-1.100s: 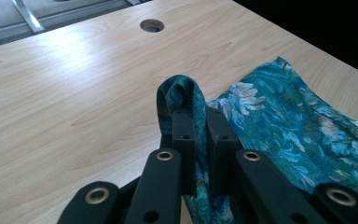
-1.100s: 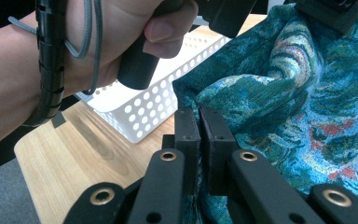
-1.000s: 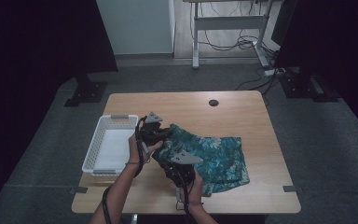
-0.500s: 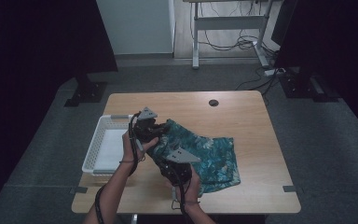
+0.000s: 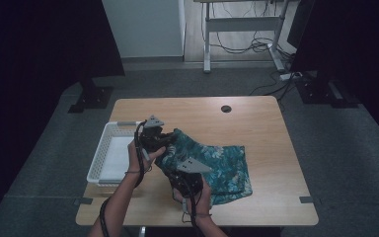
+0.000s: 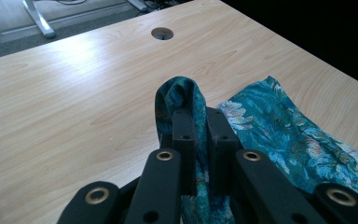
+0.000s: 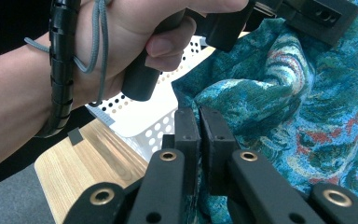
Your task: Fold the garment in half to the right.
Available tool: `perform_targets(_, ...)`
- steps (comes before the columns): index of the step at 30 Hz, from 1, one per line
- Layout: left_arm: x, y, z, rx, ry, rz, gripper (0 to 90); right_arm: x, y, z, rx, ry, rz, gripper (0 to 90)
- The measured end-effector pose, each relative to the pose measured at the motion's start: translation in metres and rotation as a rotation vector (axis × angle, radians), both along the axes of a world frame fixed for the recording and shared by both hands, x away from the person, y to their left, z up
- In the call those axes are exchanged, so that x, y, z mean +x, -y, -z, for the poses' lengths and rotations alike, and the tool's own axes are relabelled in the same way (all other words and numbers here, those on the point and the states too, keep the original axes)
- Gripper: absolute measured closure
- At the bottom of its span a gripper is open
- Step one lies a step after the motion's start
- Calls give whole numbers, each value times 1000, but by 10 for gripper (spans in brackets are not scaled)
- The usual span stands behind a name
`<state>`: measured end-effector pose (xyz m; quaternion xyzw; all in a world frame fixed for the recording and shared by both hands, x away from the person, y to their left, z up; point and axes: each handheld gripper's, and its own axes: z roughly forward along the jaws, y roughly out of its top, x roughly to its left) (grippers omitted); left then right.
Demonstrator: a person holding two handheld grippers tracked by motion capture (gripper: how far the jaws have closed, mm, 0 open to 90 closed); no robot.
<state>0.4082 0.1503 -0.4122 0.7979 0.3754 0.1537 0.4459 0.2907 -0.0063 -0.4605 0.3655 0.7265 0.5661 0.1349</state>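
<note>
A teal floral cloth (image 5: pixel 217 165) lies on the wooden table (image 5: pixel 256 123), its left part lifted off the surface. My left gripper (image 5: pixel 164 143) holds the far left corner; in the left gripper view its jaws are shut on a fold of the cloth (image 6: pixel 179 95), at the left gripper (image 6: pixel 199 122). My right gripper (image 5: pixel 180 174) holds the near left edge; in the right gripper view the right gripper (image 7: pixel 199 116) pinches the cloth (image 7: pixel 284 93). The person's left hand (image 7: pixel 121 42) and its gripper hang just above.
A white perforated basket (image 5: pixel 109 157) stands at the table's left edge, close beside both hands. A round cable hole (image 5: pixel 225 108) sits at the table's far middle. Desk legs and cables (image 5: pixel 246 34) stand on the floor beyond.
The left hand has shifted slightly left and up with its corner of the cloth. The right hand has stayed about where it was.
</note>
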Motion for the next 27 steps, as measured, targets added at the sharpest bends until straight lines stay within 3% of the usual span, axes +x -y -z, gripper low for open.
perform_targets(9, -3, -3, -3, -2, 6, 3, 839, -3, -4, -1, 1, 6, -4, 855)
perform_targets(11, -3, -6, -6, -27, 1, 6, 839, -2, -5, -2, 4, 8, -7, 856)
perform_targets(19, -9, -16, -32, -36, 33, -7, 839, -5, -13, -28, 40, 47, -35, 855)
perform_targets(22, -12, -14, -30, -30, 33, -5, 839, -7, -12, -29, 37, 50, -34, 854)
perform_targets(27, -8, -10, -19, -11, 16, -4, 839, -6, -7, -19, 30, 27, -33, 853)
